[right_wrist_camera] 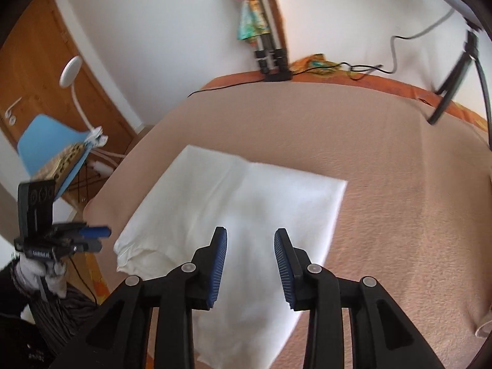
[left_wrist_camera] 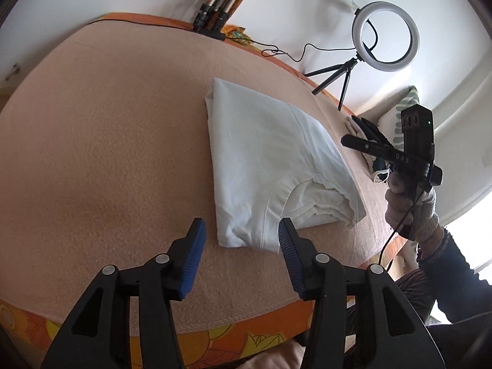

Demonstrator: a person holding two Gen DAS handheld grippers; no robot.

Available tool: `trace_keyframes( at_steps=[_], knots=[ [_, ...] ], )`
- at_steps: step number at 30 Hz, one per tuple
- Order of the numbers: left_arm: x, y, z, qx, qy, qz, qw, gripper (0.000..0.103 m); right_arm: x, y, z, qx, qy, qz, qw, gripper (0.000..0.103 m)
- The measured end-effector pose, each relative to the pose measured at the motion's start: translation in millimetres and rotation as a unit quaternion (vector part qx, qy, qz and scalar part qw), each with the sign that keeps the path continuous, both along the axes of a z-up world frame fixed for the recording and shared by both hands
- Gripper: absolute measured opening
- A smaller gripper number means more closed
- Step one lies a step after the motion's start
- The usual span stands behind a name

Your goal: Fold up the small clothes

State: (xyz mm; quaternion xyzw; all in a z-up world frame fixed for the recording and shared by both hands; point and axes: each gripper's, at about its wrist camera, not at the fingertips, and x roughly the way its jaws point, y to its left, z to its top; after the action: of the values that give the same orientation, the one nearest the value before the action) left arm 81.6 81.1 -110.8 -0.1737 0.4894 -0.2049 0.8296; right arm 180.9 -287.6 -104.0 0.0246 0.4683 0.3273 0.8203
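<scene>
A white T-shirt [left_wrist_camera: 270, 160] lies folded into a rectangle on the peach blanket [left_wrist_camera: 107, 141], its neckline and hems toward the near right. My left gripper [left_wrist_camera: 241, 230] is open and empty, held above the blanket at the shirt's near corner. My right gripper [right_wrist_camera: 250, 240] is open and empty, hovering over the same shirt [right_wrist_camera: 246, 190]. The right gripper's body also shows at the right edge of the left wrist view [left_wrist_camera: 409, 153], its jaws hidden. The left gripper shows at the left of the right wrist view [right_wrist_camera: 92, 236].
A ring light on a small tripod [left_wrist_camera: 384, 37] stands at the far right edge of the bed. A black tripod base [left_wrist_camera: 212, 21] and a cable lie at the far edge. A pile of clothes [left_wrist_camera: 369, 135] lies at the right. A blue chair [right_wrist_camera: 52, 141] stands off the bed's left.
</scene>
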Motion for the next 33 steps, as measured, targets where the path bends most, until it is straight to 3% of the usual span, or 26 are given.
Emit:
trace_keyframes(
  at_steps=[5, 7, 10, 14, 15, 16, 19, 24, 26, 29, 30, 31, 33],
  knots=[
    [8, 0, -2, -0.014, 0.006, 0.006, 0.9999, 0.048, 44, -32, -15, 0.035, 0.04, -0.073, 0.996, 0.04],
    [11, -2, -3, -0.016, 0.007, 0.008, 0.9998, 0.048, 58, -38, -25, 0.051, 0.06, -0.089, 0.993, 0.053],
    [14, -3, -3, -0.019, 0.009, 0.007, 0.9998, 0.048, 74, -41, -37, 0.071, 0.076, -0.105, 0.989, 0.061],
    [17, -3, -6, -0.014, 0.013, 0.006, 0.9998, 0.048, 88, -36, -45, 0.102, 0.088, -0.109, 0.985, 0.061],
    [17, -2, -7, -0.012, 0.014, 0.006, 0.9998, 0.048, 90, -34, -46, 0.112, 0.094, -0.104, 0.984, 0.059],
    [19, -2, -8, -0.012, 0.015, 0.007, 0.9998, 0.048, 93, -31, -46, 0.122, 0.099, -0.096, 0.983, 0.038],
    [19, -1, -10, -0.004, 0.017, 0.005, 0.9998, 0.048, 91, -19, -45, 0.108, 0.098, -0.075, 0.986, 0.008],
    [19, 5, -11, -0.01, 0.018, 0.011, 0.9997, 0.048, 88, -23, -32, 0.059, 0.06, -0.098, 0.992, 0.002],
    [18, 9, -11, -0.019, 0.019, 0.018, 0.9995, 0.048, 90, -29, -33, 0.072, 0.068, -0.102, 0.99, 0.002],
    [18, 16, -12, -0.038, 0.024, 0.028, 0.9986, 0.048, 91, -40, -36, 0.093, 0.086, -0.107, 0.986, 0.021],
    [18, 18, -13, -0.045, 0.028, 0.031, 0.9981, 0.048, 91, -43, -36, 0.104, 0.093, -0.104, 0.985, 0.046],
    [19, 21, -15, -0.055, 0.033, 0.035, 0.9973, 0.048, 89, -47, -37, 0.112, 0.094, -0.106, 0.984, 0.054],
    [21, 25, -20, -0.081, 0.05, 0.043, 0.9945, 0.048, 87, -50, -39, 0.124, 0.105, -0.097, 0.982, 0.054]
  ],
)
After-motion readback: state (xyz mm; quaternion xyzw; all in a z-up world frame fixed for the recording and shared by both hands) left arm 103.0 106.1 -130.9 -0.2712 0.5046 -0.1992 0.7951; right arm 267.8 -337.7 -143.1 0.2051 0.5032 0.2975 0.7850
